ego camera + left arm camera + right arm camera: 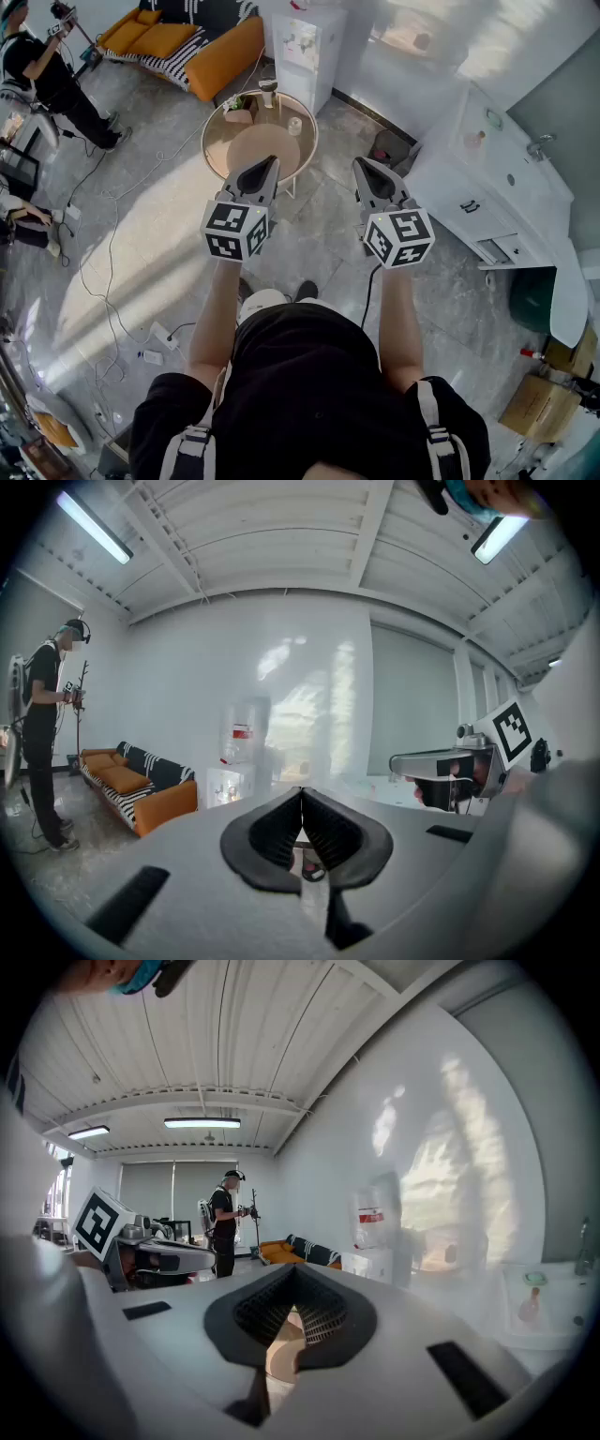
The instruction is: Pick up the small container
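Small container, seemingly the pale cup, stood on the round table, at 1 o'clock from the left gripper. That one and the right gripper had their jaws closed and empty; one should open wide before reaching.

Steep overhead, two level; common sofa

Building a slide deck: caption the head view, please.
A person holds the left gripper and right gripper, both shut and empty, toward a round table ahead.

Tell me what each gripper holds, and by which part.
Nothing is held. The left gripper and the right gripper are both shut with nothing between their jaws.
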`<state>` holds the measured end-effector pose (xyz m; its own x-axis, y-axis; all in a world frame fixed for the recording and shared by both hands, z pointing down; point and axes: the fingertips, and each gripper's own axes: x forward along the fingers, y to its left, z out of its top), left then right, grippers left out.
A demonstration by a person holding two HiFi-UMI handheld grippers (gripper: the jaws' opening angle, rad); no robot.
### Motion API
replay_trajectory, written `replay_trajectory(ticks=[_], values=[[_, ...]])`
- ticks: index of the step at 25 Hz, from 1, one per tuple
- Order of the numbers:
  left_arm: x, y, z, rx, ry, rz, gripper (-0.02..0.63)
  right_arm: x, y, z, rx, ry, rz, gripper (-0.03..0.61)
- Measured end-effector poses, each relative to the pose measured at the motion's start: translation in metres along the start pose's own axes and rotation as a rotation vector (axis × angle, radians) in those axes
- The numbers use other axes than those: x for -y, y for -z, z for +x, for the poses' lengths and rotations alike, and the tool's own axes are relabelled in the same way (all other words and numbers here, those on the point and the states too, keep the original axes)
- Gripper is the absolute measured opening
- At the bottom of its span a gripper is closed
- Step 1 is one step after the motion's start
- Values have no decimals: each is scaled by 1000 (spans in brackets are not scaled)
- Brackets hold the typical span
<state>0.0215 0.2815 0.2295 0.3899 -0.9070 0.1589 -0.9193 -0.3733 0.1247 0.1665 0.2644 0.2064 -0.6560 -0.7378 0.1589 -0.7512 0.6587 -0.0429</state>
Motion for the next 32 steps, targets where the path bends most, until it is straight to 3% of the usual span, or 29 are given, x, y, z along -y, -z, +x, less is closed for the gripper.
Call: replay_trajectory(ticks=[16,21,32], values=[[9,4,5,-11,-10,12,18,8,8,-11,-18,15,-7,3],[11,8,12,-25,-5,22,18,20,16,-8,-16,17,34,3],[-29,24,48,-57,13,12,18,36,24,39,-29,47,57,3]])
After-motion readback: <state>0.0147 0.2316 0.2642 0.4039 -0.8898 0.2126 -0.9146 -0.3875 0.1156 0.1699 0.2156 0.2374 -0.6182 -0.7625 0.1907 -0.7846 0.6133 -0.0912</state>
